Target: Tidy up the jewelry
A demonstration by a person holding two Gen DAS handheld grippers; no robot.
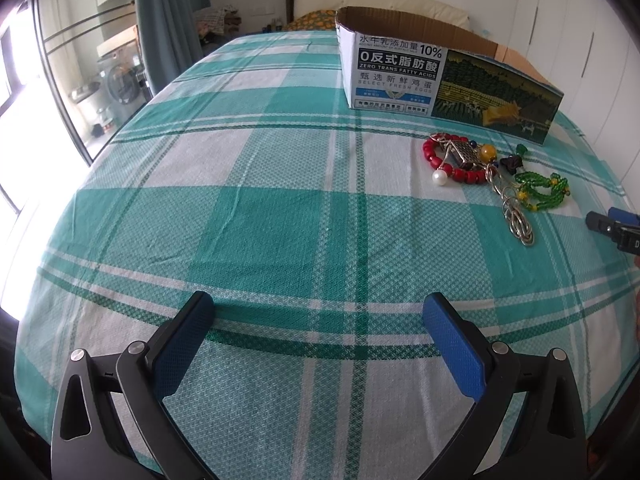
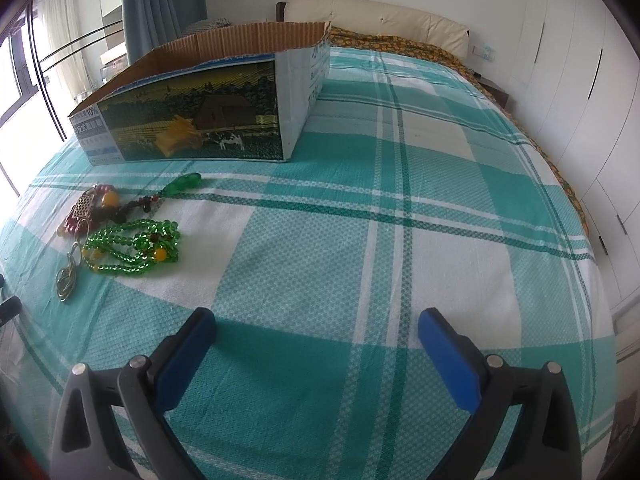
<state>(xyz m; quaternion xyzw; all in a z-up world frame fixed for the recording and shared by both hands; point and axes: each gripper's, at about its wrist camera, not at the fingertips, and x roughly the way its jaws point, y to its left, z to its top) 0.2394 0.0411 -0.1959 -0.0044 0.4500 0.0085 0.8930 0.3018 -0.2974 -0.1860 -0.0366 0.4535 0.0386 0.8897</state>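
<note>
A heap of jewelry lies on the green plaid bedspread (image 1: 280, 208) just in front of an open cardboard box (image 1: 452, 80). It holds a red bead bracelet (image 1: 436, 160), a green bead string (image 1: 542, 190) and a silver ring chain (image 1: 516, 216). The right wrist view shows the green bead string (image 2: 132, 246), the red bracelet (image 2: 80, 216), a green pendant (image 2: 186, 182) and the box (image 2: 192, 116). My left gripper (image 1: 318, 312) is open, low over the spread, well short of the heap. My right gripper (image 2: 316, 328) is open and holds nothing, right of the heap.
The bed's cream headboard (image 2: 380, 20) and a patterned orange cover (image 2: 420, 46) lie beyond the box. White wardrobe doors (image 2: 580, 92) run along the right side. A glass sliding door (image 1: 60, 92) and a grey curtain (image 1: 168, 12) stand to the left.
</note>
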